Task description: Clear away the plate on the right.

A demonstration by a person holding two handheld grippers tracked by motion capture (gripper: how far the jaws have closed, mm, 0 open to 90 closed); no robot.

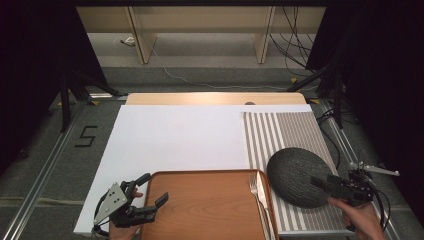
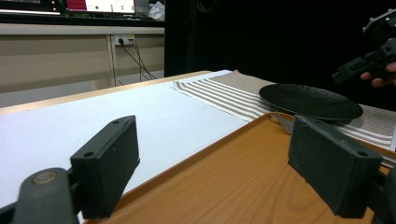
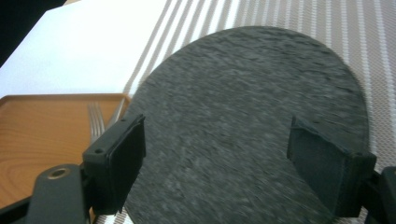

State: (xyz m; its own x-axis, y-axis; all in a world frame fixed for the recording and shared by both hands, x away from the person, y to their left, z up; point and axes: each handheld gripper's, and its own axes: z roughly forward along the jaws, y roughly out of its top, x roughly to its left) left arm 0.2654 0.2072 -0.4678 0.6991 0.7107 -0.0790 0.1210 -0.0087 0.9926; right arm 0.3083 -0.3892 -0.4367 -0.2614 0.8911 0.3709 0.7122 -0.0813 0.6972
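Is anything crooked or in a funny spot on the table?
Yes: the fork lies along the tray's right rim instead of flat inside it, and the dark plate sits close against that edge. Nothing looks spilled or broken.

Even light from above on the table, dark surround.
The white sheet (image 1: 170, 140) is bright, nearly washed out. The plate (image 3: 247, 126) looks blurred in the right gripper view; near jaws are soft in both gripper views. Shadows are faint.
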